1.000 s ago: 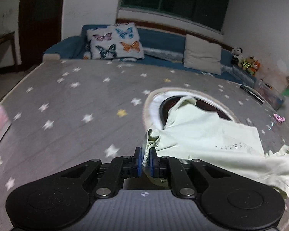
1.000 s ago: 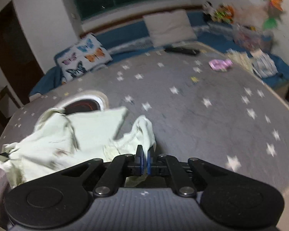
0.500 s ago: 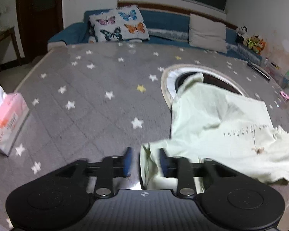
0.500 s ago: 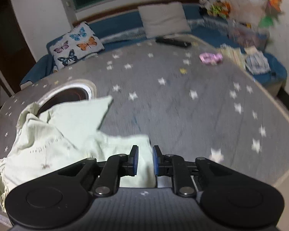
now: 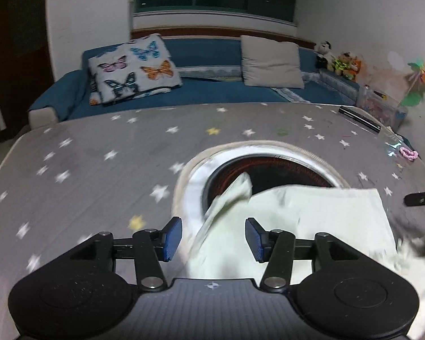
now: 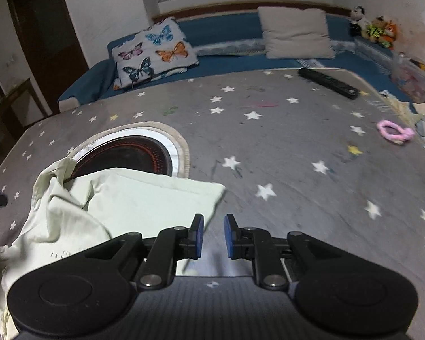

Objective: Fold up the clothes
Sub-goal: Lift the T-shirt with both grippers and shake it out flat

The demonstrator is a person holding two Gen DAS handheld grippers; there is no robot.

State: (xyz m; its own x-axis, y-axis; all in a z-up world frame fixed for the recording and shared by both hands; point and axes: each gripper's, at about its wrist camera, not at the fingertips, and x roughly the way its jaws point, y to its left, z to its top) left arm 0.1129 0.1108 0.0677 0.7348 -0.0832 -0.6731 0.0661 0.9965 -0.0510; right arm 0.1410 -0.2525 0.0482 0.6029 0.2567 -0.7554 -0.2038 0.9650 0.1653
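A pale green T-shirt (image 5: 311, 212) lies folded over on the grey star-patterned table (image 5: 99, 155), its far edge across a round hole. My left gripper (image 5: 213, 238) hovers over the shirt's left sleeve end. Its jaws are opening, and cloth shows in the gap below them without either pad pressing on it. In the right wrist view the shirt (image 6: 144, 201) fills the lower left. My right gripper (image 6: 213, 236) is open by a narrow gap with nothing in it, and the shirt's right corner lies just left of its left pad. Each gripper's tip shows at the edge of the other's view.
The round hole (image 6: 127, 153) has a white rim and a dark, red-lined inside. A black remote (image 6: 328, 83) and a pink hair tie (image 6: 395, 131) lie at the far right of the table. Behind stands a blue sofa with a butterfly pillow (image 5: 133, 68).
Both grippers were shut on the shirt's edges, then opened and let go. The shirt has dropped flat onto the table. Both hands have shifted sideways, and the left jaws stand wider.
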